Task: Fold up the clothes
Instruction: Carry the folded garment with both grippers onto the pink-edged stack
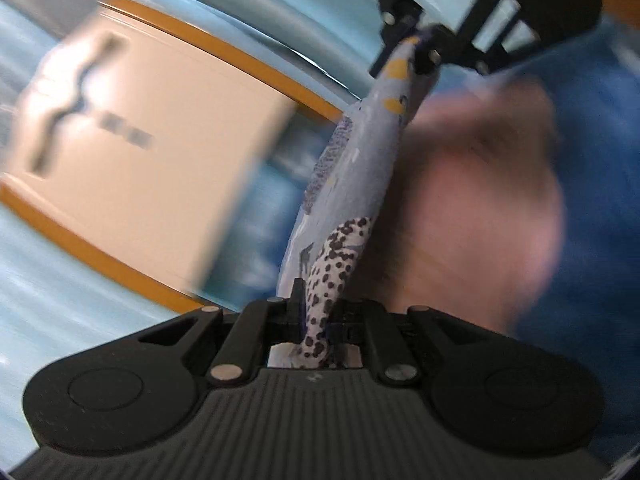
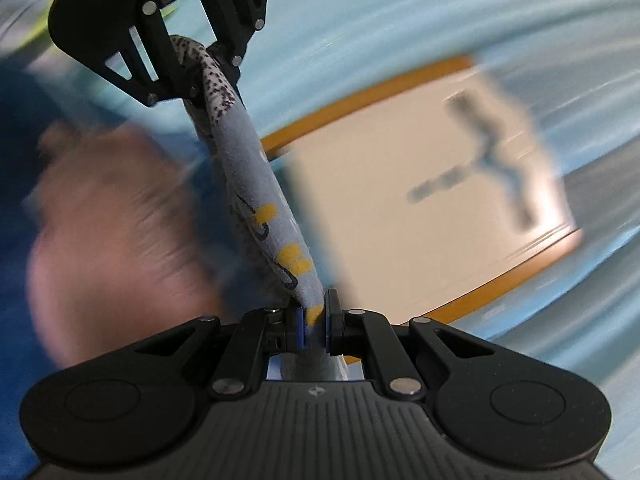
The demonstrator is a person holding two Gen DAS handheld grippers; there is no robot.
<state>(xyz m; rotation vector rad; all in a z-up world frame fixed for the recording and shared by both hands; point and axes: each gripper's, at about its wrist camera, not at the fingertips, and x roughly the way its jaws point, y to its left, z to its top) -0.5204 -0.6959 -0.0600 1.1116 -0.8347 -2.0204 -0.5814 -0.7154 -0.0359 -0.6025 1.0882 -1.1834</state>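
Note:
A light blue patterned garment (image 1: 352, 176), with black-spotted white patches and yellow dots, is stretched taut in the air between my two grippers. My left gripper (image 1: 316, 316) is shut on its spotted end. My right gripper (image 2: 316, 320) is shut on its yellow-dotted end (image 2: 280, 232). In the left wrist view the right gripper (image 1: 416, 46) shows at the top, clamped on the cloth. In the right wrist view the left gripper (image 2: 196, 76) shows at the top left, clamped on the spotted end. The rest of the garment is hidden behind the taut edge.
Below lies a cream board with an orange rim and a dark logo (image 1: 152, 148), also in the right wrist view (image 2: 420, 200), on a light blue surface (image 1: 60, 300). A blurred forearm in a blue sleeve (image 1: 500, 200) is beside the cloth. The background is motion-blurred.

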